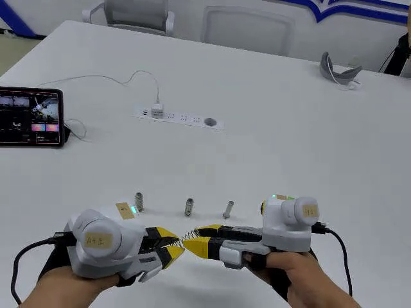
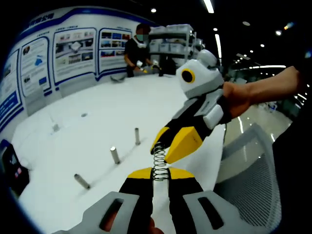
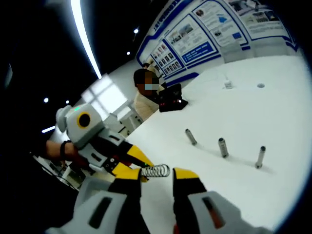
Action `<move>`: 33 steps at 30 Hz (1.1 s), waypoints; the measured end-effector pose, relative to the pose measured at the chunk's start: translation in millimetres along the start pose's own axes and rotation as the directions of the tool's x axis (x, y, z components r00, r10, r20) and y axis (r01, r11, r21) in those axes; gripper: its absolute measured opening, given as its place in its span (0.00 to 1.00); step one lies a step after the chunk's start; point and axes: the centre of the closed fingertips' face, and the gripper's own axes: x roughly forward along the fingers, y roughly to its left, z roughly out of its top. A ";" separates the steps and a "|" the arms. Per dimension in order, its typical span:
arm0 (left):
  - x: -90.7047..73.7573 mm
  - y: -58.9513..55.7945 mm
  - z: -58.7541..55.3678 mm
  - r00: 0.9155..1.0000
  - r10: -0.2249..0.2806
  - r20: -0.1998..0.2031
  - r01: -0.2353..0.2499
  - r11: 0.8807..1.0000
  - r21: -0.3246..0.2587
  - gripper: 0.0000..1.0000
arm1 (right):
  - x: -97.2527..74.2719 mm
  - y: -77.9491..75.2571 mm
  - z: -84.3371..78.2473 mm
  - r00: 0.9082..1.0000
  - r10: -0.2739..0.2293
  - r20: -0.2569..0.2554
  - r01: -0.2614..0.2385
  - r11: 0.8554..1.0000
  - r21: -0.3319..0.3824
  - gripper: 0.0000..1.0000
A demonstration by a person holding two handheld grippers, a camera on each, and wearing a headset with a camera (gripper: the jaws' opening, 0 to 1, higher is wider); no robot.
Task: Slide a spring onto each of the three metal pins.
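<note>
While the head view puts the left pin (image 1: 139, 201) and middle pin (image 1: 189, 206) looking coiled and the right pin (image 1: 228, 209) bare, in a row on the table (image 1: 289, 160) just beyond both tips, my gripper views are too coarse for that. Left gripper view: my left gripper (image 2: 159, 174) pinches one end of the spring (image 2: 159, 161), a small silver coil, held off the table. Right gripper view: my right gripper (image 3: 157, 179) has its jaws spread, the spring across the gap; contact unclear.
</note>
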 end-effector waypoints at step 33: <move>19.5 -17.1 12.7 0.996 -0.093 -0.018 0.094 0.990 0.101 0.09 | -19.4 16.7 9.3 0.940 -0.007 -0.341 -0.132 0.915 -0.382 0.12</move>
